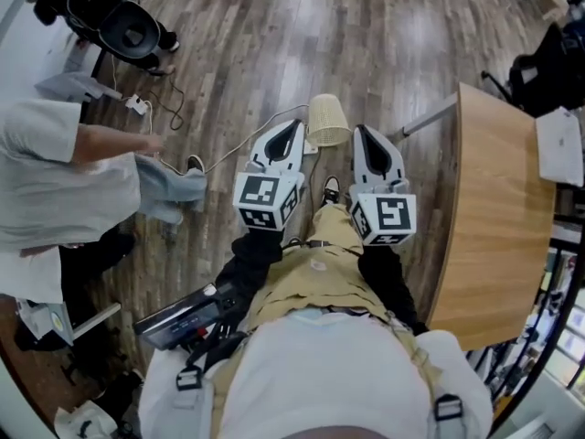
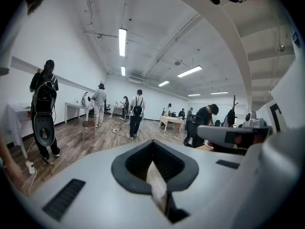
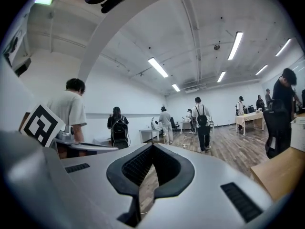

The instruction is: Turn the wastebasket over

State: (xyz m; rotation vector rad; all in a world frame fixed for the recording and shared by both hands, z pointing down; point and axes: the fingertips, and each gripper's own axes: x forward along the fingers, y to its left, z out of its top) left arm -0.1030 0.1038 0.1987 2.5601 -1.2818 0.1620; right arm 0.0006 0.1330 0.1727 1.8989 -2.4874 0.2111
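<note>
Hovering by wastebasket (image 1: 329, 121) on floor (image 1: 393, 26), L gripper (image 1: 294, 126) & R gripper (image 1: 362, 132) shut, empty: reach step; next, jaws must open to grab.

Bright ceiling strip lights (image 2: 122, 42); heavy fisheye warping, dark corners

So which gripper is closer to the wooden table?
Right. The right gripper is near the table; the left gripper is farther away, on the other side of the wastebasket.

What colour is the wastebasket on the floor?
Cream wastebasket, clearest in the head view.
</note>
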